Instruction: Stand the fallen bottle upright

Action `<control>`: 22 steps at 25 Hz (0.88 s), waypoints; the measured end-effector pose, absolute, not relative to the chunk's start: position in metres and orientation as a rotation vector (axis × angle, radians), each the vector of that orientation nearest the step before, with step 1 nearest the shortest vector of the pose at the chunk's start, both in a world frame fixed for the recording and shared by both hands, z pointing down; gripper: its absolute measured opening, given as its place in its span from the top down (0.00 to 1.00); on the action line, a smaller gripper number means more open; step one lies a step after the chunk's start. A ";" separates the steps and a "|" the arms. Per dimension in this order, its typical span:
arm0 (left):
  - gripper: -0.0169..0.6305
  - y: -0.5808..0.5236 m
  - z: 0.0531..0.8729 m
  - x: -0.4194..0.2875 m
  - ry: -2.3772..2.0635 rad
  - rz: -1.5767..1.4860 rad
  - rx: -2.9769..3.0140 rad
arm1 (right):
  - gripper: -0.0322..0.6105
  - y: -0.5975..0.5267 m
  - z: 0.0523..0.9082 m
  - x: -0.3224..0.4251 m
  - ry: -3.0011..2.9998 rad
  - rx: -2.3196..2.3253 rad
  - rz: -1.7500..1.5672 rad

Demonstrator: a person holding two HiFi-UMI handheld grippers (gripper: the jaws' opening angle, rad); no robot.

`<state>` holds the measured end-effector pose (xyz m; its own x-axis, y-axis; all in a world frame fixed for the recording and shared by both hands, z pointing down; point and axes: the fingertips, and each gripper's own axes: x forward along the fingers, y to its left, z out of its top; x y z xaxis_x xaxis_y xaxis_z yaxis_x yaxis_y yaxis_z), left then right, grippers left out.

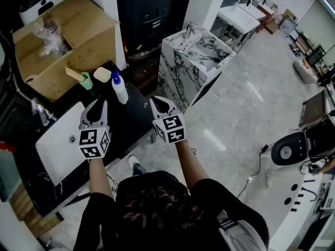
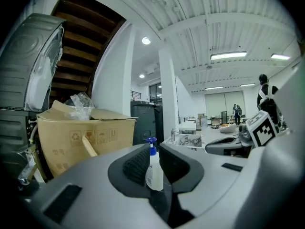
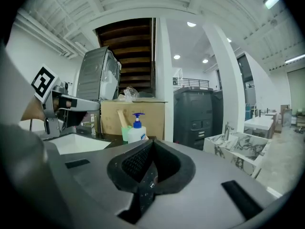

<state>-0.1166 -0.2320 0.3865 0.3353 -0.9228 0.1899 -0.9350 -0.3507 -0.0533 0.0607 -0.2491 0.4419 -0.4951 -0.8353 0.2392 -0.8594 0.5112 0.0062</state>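
Observation:
A white bottle (image 1: 120,89) with a blue pump top stands upright on the black counter (image 1: 137,120), near a green cup. My left gripper (image 1: 97,107) hovers short of the bottle over the sink's corner. Its jaws are a little apart with nothing held. In the left gripper view the bottle (image 2: 154,168) shows through the narrow gap of that gripper (image 2: 153,148), well beyond the tips. My right gripper (image 1: 161,106) is to the right of the bottle, above the counter's edge. In the right gripper view its pads meet at the tip (image 3: 151,144) and the bottle (image 3: 137,130) stands far ahead on the left.
A green cup (image 1: 85,80) with a wooden stick stands left of the bottle, in front of a large cardboard box (image 1: 63,41). A white sink (image 1: 55,140) with a faucet (image 1: 41,113) lies under the left gripper. A marble basin unit (image 1: 193,56) stands to the right.

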 end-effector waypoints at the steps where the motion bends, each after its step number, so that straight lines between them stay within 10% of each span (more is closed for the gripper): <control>1: 0.88 -0.226 0.388 -0.117 -1.755 0.284 2.504 | 0.94 -0.244 0.439 0.063 -2.542 1.453 0.162; 22: 0.95 -0.143 0.422 -0.119 -1.792 0.248 2.429 | 0.94 -0.172 0.428 0.108 -2.519 1.563 0.088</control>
<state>-0.1189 -0.1428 0.4224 0.2884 -0.9368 0.1980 -0.9554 -0.2954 -0.0062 0.1083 -0.1725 0.4282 -0.4331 -0.8833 0.1797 -0.8937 0.4467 0.0421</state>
